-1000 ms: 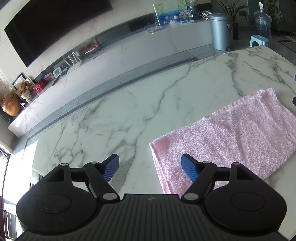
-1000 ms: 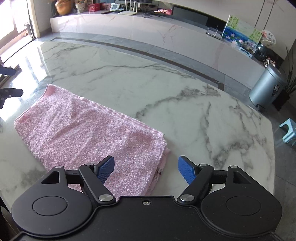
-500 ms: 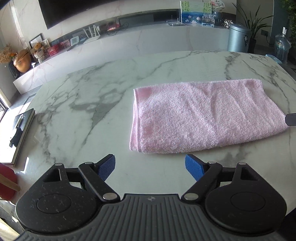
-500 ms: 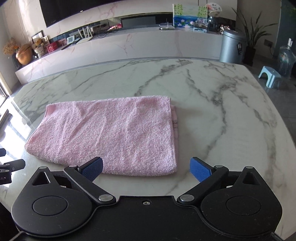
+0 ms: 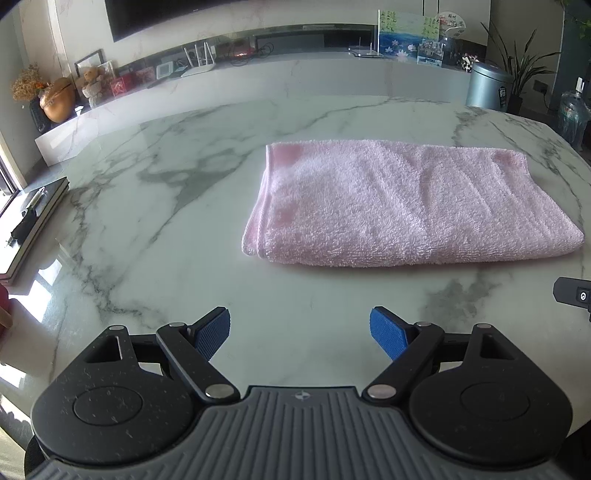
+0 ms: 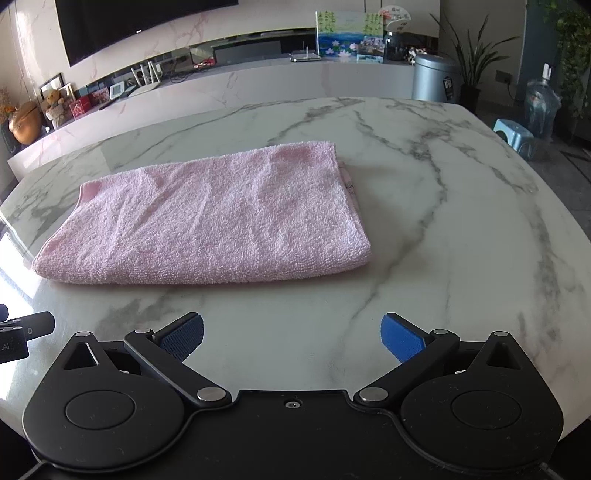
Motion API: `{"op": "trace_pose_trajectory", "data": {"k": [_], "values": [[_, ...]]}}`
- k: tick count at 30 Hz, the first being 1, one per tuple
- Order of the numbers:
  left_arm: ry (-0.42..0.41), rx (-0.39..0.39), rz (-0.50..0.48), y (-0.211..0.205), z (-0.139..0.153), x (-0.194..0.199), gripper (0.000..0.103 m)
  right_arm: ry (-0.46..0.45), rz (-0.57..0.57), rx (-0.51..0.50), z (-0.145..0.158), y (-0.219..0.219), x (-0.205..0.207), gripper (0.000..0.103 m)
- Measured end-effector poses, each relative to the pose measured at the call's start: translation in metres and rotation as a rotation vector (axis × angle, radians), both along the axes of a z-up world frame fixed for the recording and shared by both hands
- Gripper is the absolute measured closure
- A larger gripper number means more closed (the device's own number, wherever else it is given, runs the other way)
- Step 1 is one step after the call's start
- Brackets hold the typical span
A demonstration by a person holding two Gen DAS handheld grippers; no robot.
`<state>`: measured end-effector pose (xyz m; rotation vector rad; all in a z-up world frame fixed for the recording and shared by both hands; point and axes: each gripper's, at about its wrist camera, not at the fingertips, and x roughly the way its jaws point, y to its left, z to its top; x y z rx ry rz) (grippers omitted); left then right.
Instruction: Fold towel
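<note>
- The towel (image 5: 413, 206) is pink and lies folded flat on the marble bench (image 5: 155, 206), with layered edges showing at its left end in the left wrist view.
- In the right wrist view the towel (image 6: 210, 218) sits left of centre; a narrow strip of an under layer peeks out along its right edge.
- The left hand-held gripper (image 5: 300, 334) is spread wide, with nothing between its blue pads (image 5: 212, 334). It is over bare marble, near the towel's front edge but apart from it.
- The right hand-held gripper (image 6: 291, 336) is spread wide too and holds nothing. Its pads (image 6: 402, 341) are over the bench (image 6: 461, 229), short of the towel.
- Each camera catches a black part of the other tool at its frame edge: at the right edge of the left view, at the left edge of the right view.
- Beyond the bench runs a long marble ledge (image 5: 295, 74) with small items, among them a teddy bear (image 5: 90, 79) and a router (image 5: 201, 62).
- A dark TV (image 6: 122, 26) hangs on the wall above.
- A grey bin (image 6: 436, 77), a plant (image 6: 469, 62), a water bottle (image 6: 541, 99) and a blue stool (image 6: 515, 134) stand to the right.
</note>
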<state>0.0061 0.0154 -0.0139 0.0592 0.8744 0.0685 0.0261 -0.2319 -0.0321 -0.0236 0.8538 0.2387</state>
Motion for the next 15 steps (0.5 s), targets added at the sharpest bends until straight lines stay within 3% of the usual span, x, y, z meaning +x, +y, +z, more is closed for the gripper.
{"op": "trace_pose_trajectory", "data": {"k": [15], "values": [[-0.003, -0.033, 0.006, -0.003, -0.017, -0.001, 0.019, -0.042, 0.033, -0.077, -0.021, 0.011, -0.008, 0.000]]}}
